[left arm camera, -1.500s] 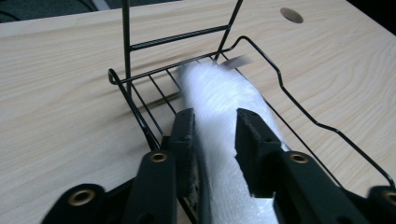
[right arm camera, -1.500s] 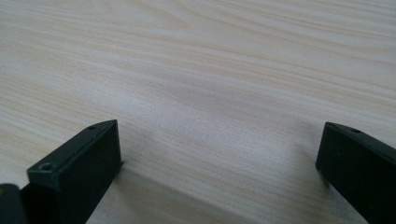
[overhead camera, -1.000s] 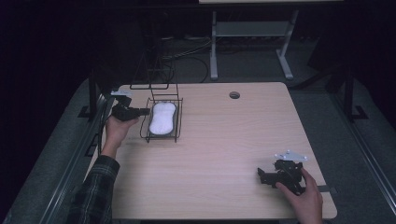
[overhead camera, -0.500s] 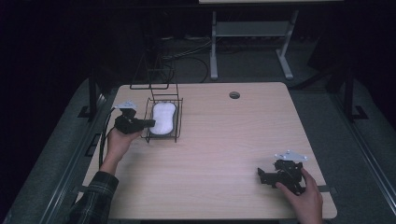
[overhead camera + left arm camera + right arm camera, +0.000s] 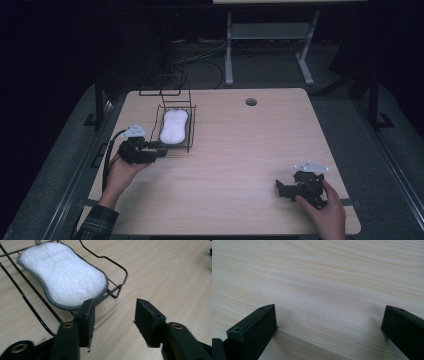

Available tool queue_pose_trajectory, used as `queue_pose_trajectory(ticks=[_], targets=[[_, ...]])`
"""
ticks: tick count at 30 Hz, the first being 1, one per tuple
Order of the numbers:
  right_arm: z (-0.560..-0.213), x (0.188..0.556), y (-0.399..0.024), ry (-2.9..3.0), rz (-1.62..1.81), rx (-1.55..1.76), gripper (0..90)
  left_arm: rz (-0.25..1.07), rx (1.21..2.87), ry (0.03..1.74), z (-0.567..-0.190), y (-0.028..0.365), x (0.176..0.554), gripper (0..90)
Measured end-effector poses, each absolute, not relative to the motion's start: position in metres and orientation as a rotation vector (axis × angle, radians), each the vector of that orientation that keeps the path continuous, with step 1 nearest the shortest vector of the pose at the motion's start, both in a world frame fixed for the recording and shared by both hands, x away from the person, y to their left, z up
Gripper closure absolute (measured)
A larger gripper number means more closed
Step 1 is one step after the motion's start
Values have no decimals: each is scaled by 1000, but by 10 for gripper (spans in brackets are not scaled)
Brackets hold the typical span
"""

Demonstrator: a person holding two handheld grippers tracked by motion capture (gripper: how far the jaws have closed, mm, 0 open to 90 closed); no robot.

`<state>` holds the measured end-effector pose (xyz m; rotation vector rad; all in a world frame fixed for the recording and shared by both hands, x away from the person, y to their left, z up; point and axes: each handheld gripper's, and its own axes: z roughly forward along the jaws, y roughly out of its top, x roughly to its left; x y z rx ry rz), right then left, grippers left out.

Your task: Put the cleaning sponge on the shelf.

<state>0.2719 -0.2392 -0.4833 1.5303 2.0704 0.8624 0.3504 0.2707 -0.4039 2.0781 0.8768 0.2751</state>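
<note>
1. The surface (image 5: pixel 235 160) is a pale wooden top with a small round hole (image 5: pixel 251 102) near its far edge; most of it lies bare.
2. A black wire basket (image 5: pixel 186 131) stands at the far left of the surface, its tall wire handle (image 5: pixel 165 75) rising behind it.
3. A white oval sponge (image 5: pixel 173 125) with a grey edge lies flat inside the basket, free of both tongs.
4. The left tongs (image 5: pixel 161 151) sit just beside the basket's near corner. A second ago they were farther back along the basket's left side; they have since drawn toward the person. In the left gripper view the jaws stand apart with nothing between them, the sponge (image 5: pixel 65 275) lying ahead and to one side.
5. The right tongs (image 5: pixel 280 187) rest near the right front corner, where they were before, well apart from the basket. Their jaws are spread wide over bare wood.
6. My reading: the left hand is backing away after leaving the sponge in the basket, so that step looks finished.
</note>
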Motion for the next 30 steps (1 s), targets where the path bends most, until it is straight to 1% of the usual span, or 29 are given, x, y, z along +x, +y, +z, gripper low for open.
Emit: queue_pose_trajectory(ticks=[5,7,12,14,18,24,30], targets=[[-483,272,-239,2070,863,1531,0,294,2136,848,-413,267,332,368],[-483,272,-239,2070,862,1531,0,300,2144,845,-418,266,326,343],[-483,272,-239,2071,862,1529,0,276,2184,844,-429,263,315,248],[-483,272,-239,2070,863,1529,0,286,2216,845,-434,260,311,202],[-483,272,-239,2071,862,1529,0,303,2281,846,-444,254,303,140],[-483,272,-239,2070,862,1529,0,297,2288,832,-452,251,297,128],[-483,272,-239,2070,862,1530,0,287,2345,813,-461,248,293,128]])
